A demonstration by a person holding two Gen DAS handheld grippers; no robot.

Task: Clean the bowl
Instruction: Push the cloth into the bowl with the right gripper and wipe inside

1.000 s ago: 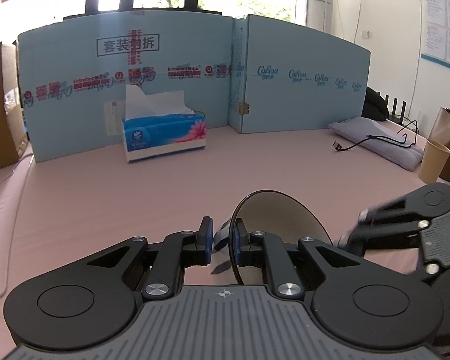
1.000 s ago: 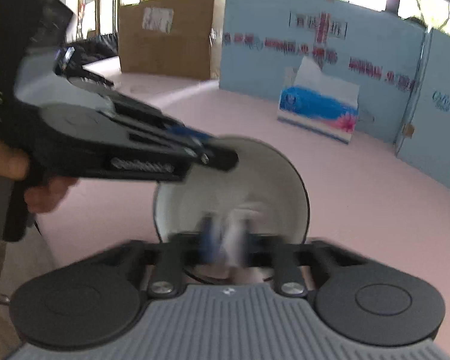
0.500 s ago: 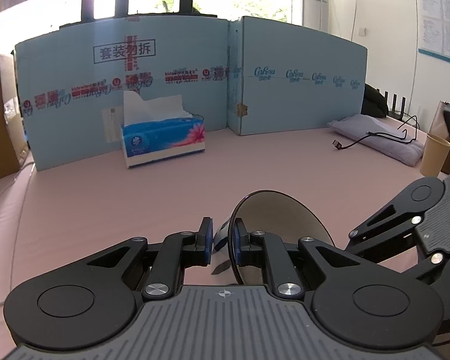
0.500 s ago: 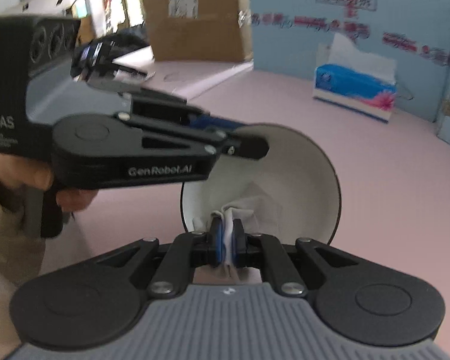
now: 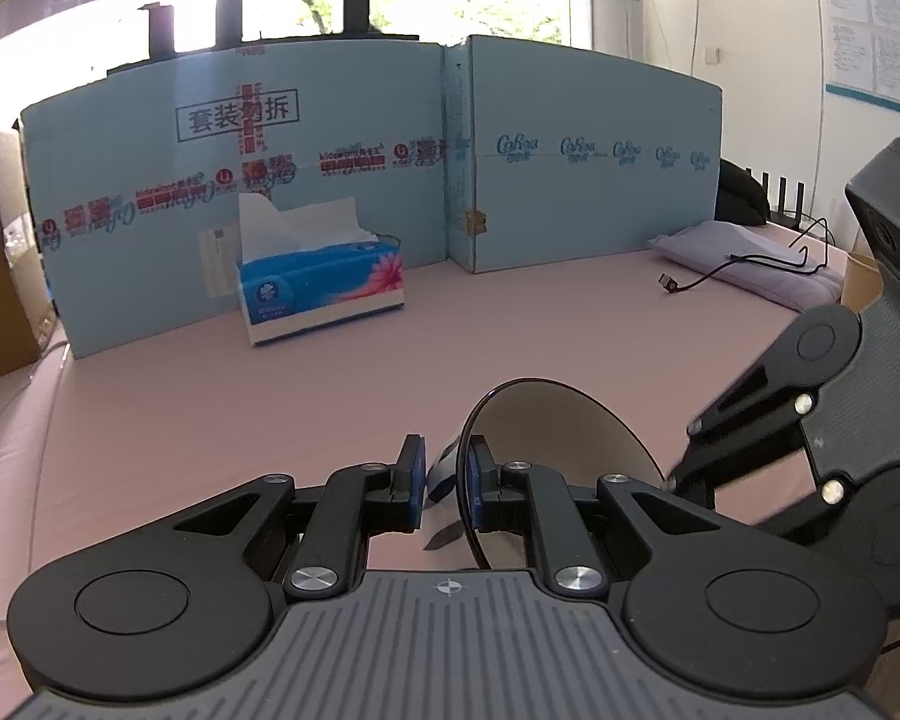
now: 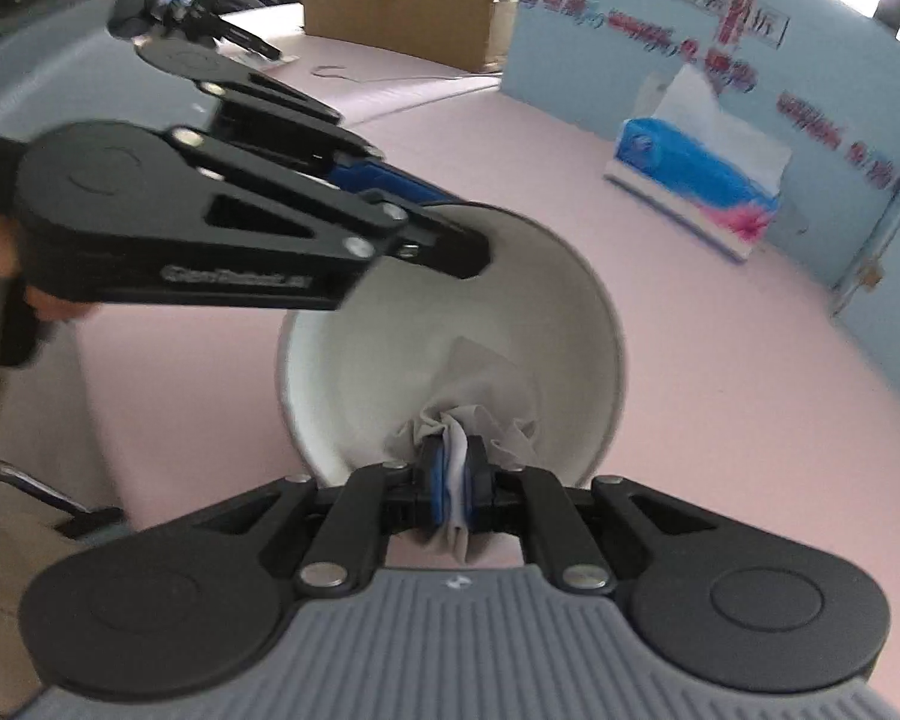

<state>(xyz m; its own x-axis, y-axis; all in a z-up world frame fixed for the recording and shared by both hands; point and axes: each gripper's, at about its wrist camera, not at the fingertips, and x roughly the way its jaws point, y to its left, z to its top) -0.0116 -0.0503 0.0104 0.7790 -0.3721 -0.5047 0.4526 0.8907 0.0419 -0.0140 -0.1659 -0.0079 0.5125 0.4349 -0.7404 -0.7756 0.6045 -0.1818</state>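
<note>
A crumpled white tissue (image 6: 471,420) is pinched in the closed right hand-held gripper (image 6: 455,483) and pressed against the white inside of the bowl (image 6: 450,348). The bowl is held tilted on edge above the pink counter (image 5: 210,408), its rim clamped by the left hand-held gripper (image 5: 444,477). Farther back, a blue tissue box (image 5: 321,288) is seen before blue cardboard panels (image 5: 570,180).

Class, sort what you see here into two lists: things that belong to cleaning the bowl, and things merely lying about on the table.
Part of the job:
- bowl, tilted, rim gripped by the left tongs
- crumpled tissue held in the right tongs, inside the bowl

Lying about:
- tissue box
- black cable on the folded purple cloth
- brown cardboard box
</note>
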